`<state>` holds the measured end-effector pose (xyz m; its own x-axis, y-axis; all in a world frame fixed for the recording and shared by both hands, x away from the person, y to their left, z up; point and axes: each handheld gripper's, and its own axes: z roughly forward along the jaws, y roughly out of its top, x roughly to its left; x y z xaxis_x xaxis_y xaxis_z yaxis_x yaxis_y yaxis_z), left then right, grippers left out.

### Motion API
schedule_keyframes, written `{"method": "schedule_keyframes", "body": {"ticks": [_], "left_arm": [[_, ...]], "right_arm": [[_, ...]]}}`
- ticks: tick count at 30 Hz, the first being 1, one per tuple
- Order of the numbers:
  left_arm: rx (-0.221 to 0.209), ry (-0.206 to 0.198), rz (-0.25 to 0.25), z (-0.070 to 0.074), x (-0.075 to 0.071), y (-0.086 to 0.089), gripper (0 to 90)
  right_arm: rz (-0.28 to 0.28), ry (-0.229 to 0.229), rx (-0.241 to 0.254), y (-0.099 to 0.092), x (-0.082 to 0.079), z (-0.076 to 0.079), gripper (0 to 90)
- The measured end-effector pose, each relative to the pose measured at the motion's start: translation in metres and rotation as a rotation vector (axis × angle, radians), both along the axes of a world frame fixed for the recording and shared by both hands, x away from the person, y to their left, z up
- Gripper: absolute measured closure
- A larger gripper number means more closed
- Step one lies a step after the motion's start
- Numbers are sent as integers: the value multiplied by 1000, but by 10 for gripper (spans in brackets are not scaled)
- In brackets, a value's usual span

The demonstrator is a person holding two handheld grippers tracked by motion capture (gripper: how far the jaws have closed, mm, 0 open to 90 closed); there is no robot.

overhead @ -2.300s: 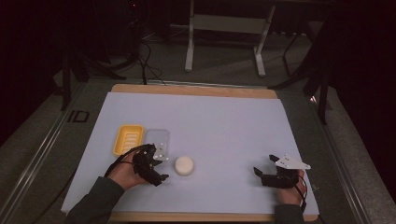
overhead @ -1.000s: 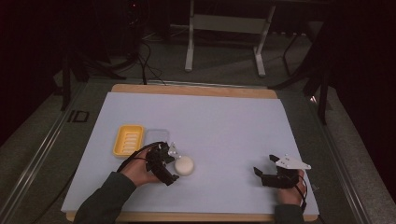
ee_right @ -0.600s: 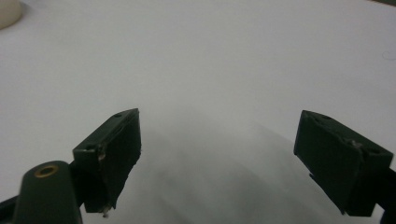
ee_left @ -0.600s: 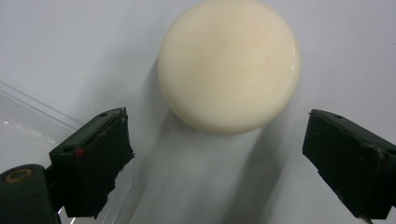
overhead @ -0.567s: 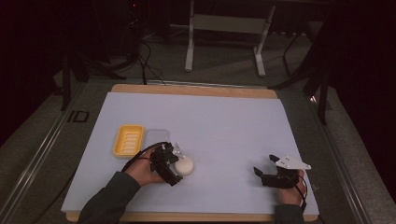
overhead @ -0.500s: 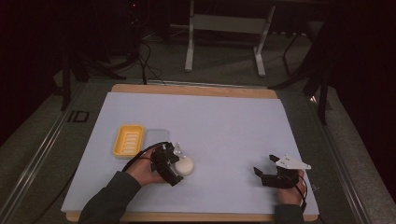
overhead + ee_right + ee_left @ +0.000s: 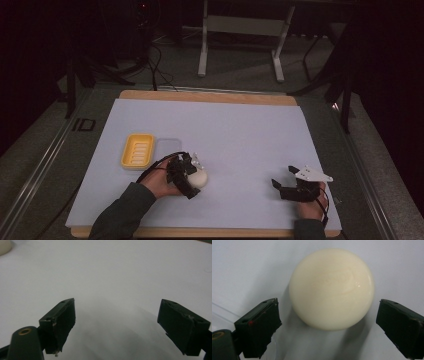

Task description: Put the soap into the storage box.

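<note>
Cream, smooth round soap bar (image 7: 331, 288) lies dead ahead between the left gripper (image 7: 329, 325)'s 2 wide-spread jaws, untouched; right gripper (image 7: 290, 182), agape and empty, sits well apart

left claw (image 7: 328, 322) moved in from the yellow tray (image 7: 138, 150) side — jaws now flanking the cream ball (image 7: 331, 288)

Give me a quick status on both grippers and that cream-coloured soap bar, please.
Left gripper open, jaws either side of the round soap bar, not touching. Right gripper open, idle over bare white mat. Yellow soap dish beside the left hand; nothing blocking.
</note>
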<state>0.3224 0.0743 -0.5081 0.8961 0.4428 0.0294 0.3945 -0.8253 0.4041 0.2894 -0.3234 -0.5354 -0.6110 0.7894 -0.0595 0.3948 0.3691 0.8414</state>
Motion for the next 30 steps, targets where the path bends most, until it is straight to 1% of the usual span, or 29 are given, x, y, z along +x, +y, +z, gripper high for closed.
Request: {"method": "schedule_keyframes", "body": {"ticks": [8, 10, 13, 17, 19, 21, 30], "left_arm": [[5, 12, -9, -2, 3, -5, 59], [15, 9, -19, -2, 4, -7, 68], [21, 6, -19, -4, 5, -9, 76], [13, 12, -32, -4, 7, -12, 137], [19, 6, -36, -5, 7, -13, 147], [23, 11, -40, -5, 8, -14, 148], [14, 34, -51, -5, 13, -12, 160]], "right_arm": [[0, -1, 0, 0, 0, 0, 148], [0, -1, 0, 0, 0, 0, 148], [0, -1, 0, 0, 0, 0, 148], [0, -1, -1, 0, 0, 0, 148], [-2, 1, 2, 0, 0, 0, 148], [-2, 1, 2, 0, 0, 0, 148], [-1, 0, 1, 0, 0, 0, 148]]}}
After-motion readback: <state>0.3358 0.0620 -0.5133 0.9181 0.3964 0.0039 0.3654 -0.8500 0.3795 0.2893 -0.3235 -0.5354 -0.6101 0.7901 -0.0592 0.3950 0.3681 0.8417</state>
